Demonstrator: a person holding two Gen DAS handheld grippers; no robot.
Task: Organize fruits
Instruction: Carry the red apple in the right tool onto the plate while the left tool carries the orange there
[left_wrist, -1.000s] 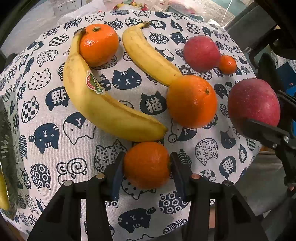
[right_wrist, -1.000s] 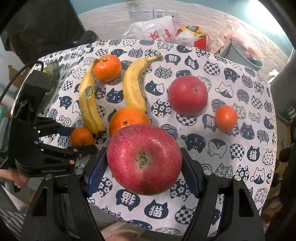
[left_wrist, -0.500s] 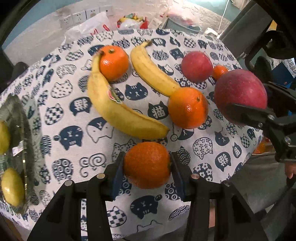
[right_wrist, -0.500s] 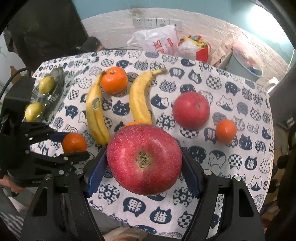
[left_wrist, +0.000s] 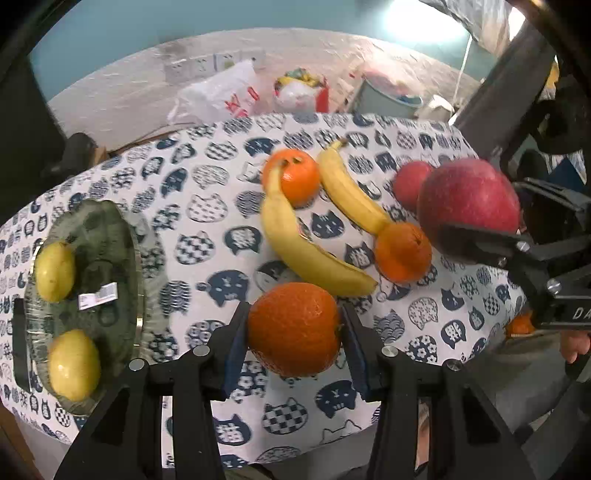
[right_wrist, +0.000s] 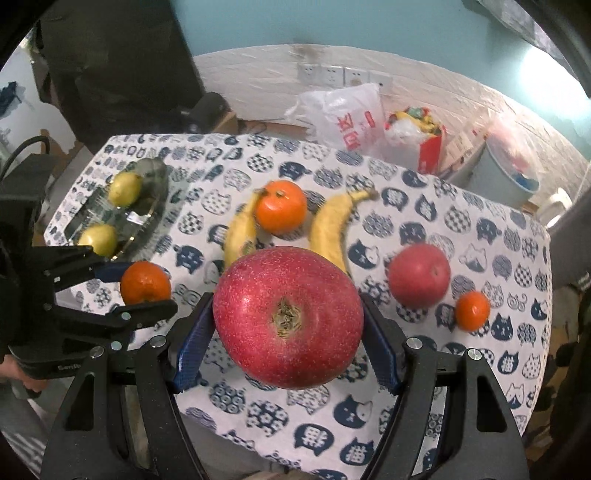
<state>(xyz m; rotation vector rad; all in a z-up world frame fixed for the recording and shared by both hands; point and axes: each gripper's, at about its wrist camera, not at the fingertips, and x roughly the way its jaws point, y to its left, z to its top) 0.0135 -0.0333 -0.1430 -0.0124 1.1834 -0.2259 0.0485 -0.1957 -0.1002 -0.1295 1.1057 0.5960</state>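
My left gripper (left_wrist: 293, 332) is shut on a small orange (left_wrist: 294, 328) and holds it above the table's near edge; it shows in the right wrist view (right_wrist: 145, 283) too. My right gripper (right_wrist: 288, 325) is shut on a big red apple (right_wrist: 289, 322), lifted over the table, also seen in the left wrist view (left_wrist: 469, 203). On the cat-print cloth (right_wrist: 424, 369) lie two bananas (left_wrist: 295, 240) (left_wrist: 351, 195), two oranges (left_wrist: 295, 177) (left_wrist: 402, 251), a second red apple (right_wrist: 419, 275) and a small tangerine (right_wrist: 472, 310).
A glass plate (left_wrist: 129, 266) with two yellow-green pears (left_wrist: 55, 271) (left_wrist: 74, 363) and a small label sits at the table's left end. Plastic bags (right_wrist: 343, 118) and a bucket (right_wrist: 509, 173) stand on the floor behind the table, below wall sockets.
Both grippers have lifted and drawn back with their fruit; the table looks smaller and farther. The left view has swung left, so the glass plate with pears has come into sight.
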